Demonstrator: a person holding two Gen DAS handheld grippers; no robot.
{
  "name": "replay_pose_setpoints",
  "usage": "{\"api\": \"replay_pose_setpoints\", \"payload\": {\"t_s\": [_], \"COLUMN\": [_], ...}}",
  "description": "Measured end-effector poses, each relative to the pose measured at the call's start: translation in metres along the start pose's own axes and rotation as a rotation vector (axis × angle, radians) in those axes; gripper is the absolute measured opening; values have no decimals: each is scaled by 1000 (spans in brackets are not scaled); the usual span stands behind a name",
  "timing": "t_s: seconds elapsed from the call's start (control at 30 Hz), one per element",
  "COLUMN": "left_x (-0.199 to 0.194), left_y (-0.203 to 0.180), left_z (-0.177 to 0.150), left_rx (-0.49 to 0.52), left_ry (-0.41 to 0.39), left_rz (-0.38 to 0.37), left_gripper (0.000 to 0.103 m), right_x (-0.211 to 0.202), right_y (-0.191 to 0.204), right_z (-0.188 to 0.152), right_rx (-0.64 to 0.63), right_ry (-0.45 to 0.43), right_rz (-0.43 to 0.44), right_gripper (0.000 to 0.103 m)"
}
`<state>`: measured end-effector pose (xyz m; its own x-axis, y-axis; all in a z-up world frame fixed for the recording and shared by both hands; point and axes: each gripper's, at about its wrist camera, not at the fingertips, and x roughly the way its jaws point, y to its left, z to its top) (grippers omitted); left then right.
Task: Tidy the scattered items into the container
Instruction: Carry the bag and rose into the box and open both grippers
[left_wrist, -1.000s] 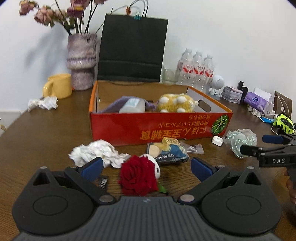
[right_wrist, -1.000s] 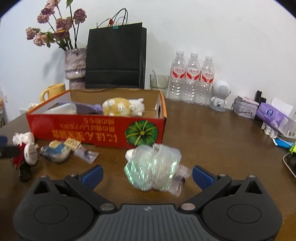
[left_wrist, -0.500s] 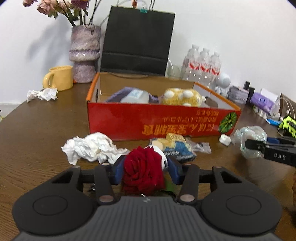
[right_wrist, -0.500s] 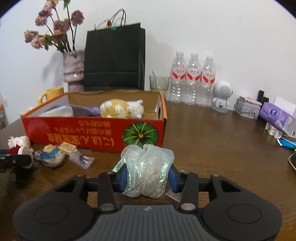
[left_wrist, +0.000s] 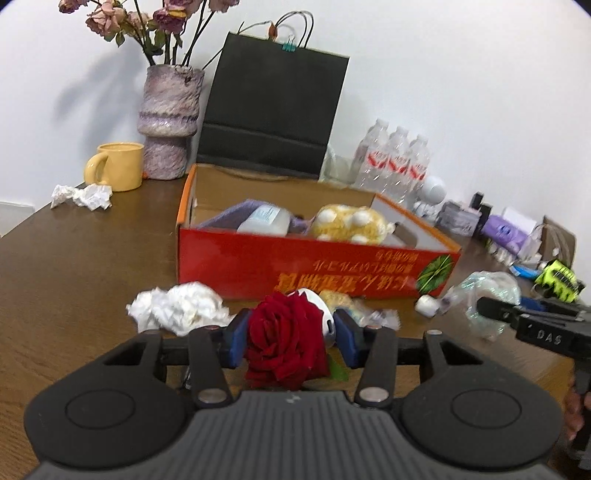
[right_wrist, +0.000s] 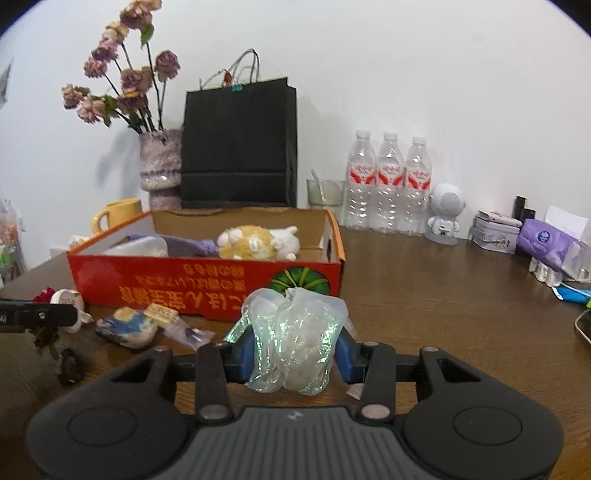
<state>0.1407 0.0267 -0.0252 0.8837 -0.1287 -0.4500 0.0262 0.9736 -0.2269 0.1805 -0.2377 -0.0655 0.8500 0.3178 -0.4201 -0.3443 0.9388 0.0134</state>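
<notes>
left gripper (left_wrist: 290, 332) pinches a soft, layered red rose (left_wrist: 286, 341); right gripper (right_wrist: 293, 352) pinches a crinkly, glittery plastic bag (right_wrist: 293, 343). ahead sits the red cardboard box (right_wrist: 207, 286).

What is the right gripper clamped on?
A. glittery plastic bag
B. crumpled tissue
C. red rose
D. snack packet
A: the right gripper is shut on the glittery plastic bag; the red rose sits in the left gripper.
</notes>
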Motion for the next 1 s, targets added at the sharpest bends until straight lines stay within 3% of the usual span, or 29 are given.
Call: {"api": "replay_pose_setpoints", "payload": {"t_s": [0.13, 0.3, 0.5, 0.67, 0.83, 1.0], "left_x": [-10, -1, 37, 79, 118, 139], "left_y": [1, -3, -8, 2, 12, 15], "left_z": [28, 71, 111, 125, 123, 118], "left_rx": [1, 13, -18, -73, -65, -45], "left_ry": [-47, -111, -150, -123, -46, 4], "left_rz": [-46, -67, -53, -8, 48, 51], "left_gripper": [49, 49, 49, 49, 49, 49], "right_x": [-7, -5, 40, 93, 131, 153], "right_y": [-5, -2, 6, 8, 8, 12], "right_z": [23, 65, 106, 115, 112, 106], "right_rx": [51, 15, 27, 41, 24, -4], "right_ry": [-29, -105, -102, -17, 52, 97], "right_rz": [68, 87, 106, 61, 42, 51], "right_gripper": [41, 41, 41, 41, 41, 41]}}
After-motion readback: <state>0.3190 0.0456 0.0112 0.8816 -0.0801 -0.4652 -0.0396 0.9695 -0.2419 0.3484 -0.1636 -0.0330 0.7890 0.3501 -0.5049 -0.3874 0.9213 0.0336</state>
